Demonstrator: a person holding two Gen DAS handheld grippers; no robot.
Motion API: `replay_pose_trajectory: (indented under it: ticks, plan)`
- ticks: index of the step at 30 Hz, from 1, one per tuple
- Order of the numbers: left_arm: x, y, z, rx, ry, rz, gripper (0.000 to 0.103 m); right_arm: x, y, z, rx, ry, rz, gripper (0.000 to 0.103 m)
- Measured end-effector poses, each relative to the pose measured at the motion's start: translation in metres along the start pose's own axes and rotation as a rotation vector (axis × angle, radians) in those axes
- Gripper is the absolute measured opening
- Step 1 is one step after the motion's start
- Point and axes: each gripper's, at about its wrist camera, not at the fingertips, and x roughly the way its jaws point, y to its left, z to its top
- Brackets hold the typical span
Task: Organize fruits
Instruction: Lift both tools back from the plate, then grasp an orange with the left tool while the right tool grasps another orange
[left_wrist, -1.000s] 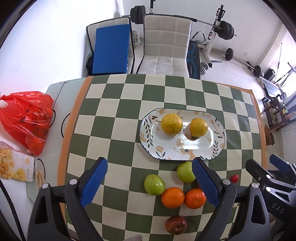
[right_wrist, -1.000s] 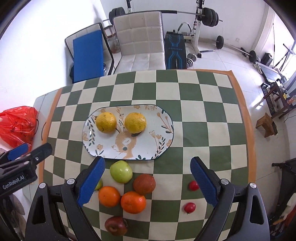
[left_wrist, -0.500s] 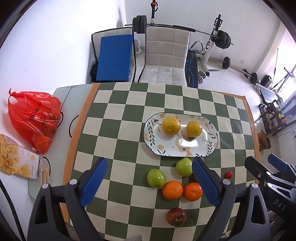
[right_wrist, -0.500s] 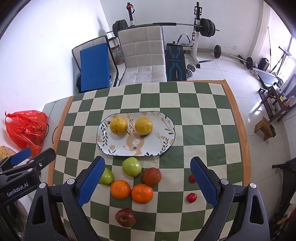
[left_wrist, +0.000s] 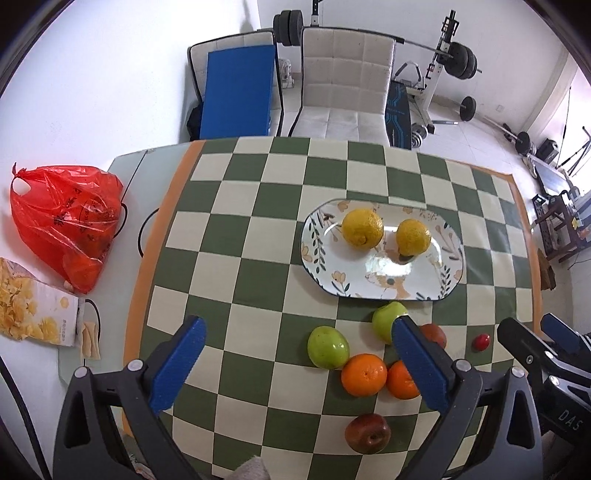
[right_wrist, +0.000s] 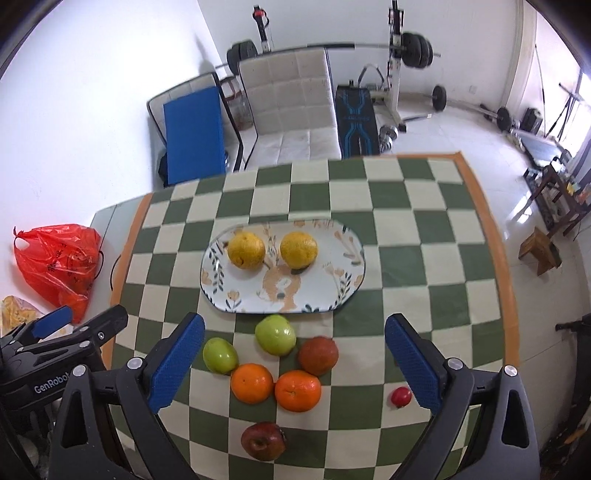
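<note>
Left gripper (left_wrist: 295, 365) spread wide, holding nothing; right gripper (right_wrist: 293, 363) equally wide and empty. Ahead of both, beyond the fingertips: oval floral ceramic plate (right_wrist: 325, 291) carrying two yellow citrus fruits (right_wrist: 246, 250), side by side. Between the right jaws, on the green-and-cream checkered tablecloth (right_wrist: 424, 258): green apples (right_wrist: 276, 334), oranges (right_wrist: 252, 382), red apples (right_wrist: 263, 441), clustered close. Small red fruit (right_wrist: 401, 396) just inside the right finger.

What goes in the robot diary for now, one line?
left gripper open | right gripper open | plate: two lemons | other fruit on tablecloth
</note>
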Motion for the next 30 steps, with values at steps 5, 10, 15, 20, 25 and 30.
replay_pose_trajectory:
  ticks: [5, 10, 15, 20, 25, 30]
  plan:
    - [0.06, -0.007, -0.02, 0.023, 0.163, 0.019, 0.103, 0.07, -0.024, -0.024, 0.085, 0.186, 0.059, 0.1]
    - [0.11, -0.005, -0.045, -0.028, 0.334, -0.009, 0.103, 0.134, -0.041, -0.057, 0.173, 0.34, 0.116, 0.094]
    - [0.136, 0.005, -0.058, -0.146, 0.443, -0.085, 0.103, 0.173, -0.038, -0.085, 0.16, 0.433, 0.114, 0.073]
    - [0.148, 0.003, -0.065, -0.19, 0.49, -0.145, 0.103, 0.203, -0.029, -0.104, 0.115, 0.499, 0.105, 0.071]
    - [0.156, -0.016, -0.065, -0.161, 0.514, -0.188, 0.103, 0.21, -0.027, -0.111, 0.115, 0.467, 0.128, 0.067]
    - [0.171, -0.043, -0.062, -0.107, 0.547, -0.193, 0.103, 0.202, -0.04, -0.123, 0.103, 0.47, 0.085, 0.067]
